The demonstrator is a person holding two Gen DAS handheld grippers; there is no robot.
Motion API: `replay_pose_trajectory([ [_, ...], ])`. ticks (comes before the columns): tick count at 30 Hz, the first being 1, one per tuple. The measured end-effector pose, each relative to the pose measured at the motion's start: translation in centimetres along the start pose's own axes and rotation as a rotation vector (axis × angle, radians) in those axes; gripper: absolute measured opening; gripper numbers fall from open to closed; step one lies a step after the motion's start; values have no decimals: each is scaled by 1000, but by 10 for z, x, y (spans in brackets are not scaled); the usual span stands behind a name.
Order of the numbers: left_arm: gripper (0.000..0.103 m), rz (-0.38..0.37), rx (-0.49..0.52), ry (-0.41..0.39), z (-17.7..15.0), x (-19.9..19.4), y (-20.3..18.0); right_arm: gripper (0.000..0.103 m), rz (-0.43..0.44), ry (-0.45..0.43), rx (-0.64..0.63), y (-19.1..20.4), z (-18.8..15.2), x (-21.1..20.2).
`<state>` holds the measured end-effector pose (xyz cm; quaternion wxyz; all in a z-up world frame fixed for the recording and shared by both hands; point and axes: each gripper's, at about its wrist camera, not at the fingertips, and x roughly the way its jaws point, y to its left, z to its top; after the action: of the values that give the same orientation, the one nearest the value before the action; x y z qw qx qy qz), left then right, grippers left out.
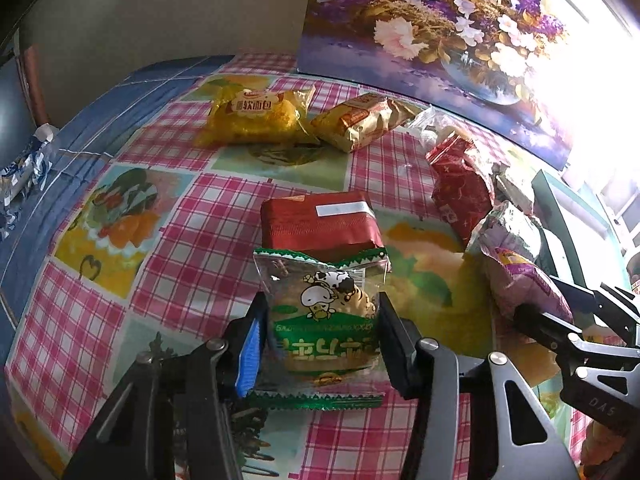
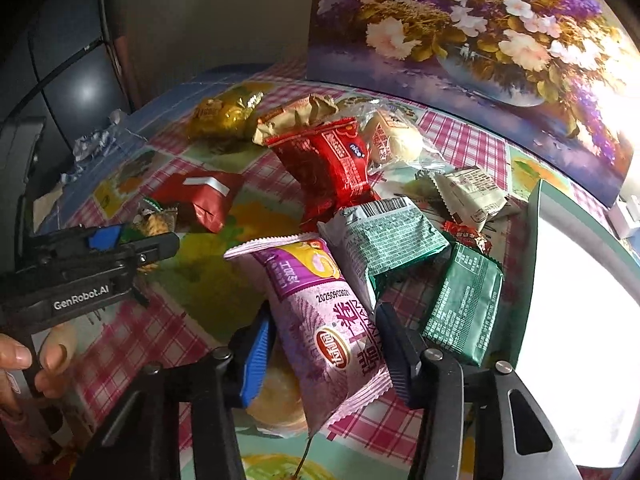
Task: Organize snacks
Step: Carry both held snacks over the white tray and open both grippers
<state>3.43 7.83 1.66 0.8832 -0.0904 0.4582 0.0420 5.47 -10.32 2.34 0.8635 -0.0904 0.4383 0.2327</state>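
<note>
A green and clear snack packet with a cartoon cow lies between the fingers of my left gripper, which is shut on its sides. Just beyond it sits a dark red box-shaped packet. In the right wrist view a pink and purple packet stands lengthwise between the fingers of my right gripper, whose pads press its edges. The left gripper shows at the left there, held by a hand. The right gripper shows at the right edge of the left wrist view.
On the checked tablecloth lie a yellow bread packet, a gold packet, a red packet, two green packets, a white one and a clear-wrapped bun. A flower picture stands behind. A teal-rimmed box is at right.
</note>
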Motion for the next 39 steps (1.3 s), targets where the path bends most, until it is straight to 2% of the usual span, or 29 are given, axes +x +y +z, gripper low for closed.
replay_pose_trajectory([
  [10, 53, 6, 17, -32, 5, -16, -9, 50, 47, -50, 74, -14, -2, -23],
  [16, 53, -16, 63, -56, 16, -23, -31, 50, 20, -138, 131, -34, 1, -52],
  [24, 53, -86, 189, -52, 33, -19, -89, 50, -104, -199, 284, -91, -6, -80],
  [31, 53, -172, 332, -52, 46, -13, -159, 50, -245, -243, 407, -142, -22, -100],
  [39, 53, -238, 491, -46, 50, 2, -249, 50, -447, -236, 535, -198, -50, -101],
])
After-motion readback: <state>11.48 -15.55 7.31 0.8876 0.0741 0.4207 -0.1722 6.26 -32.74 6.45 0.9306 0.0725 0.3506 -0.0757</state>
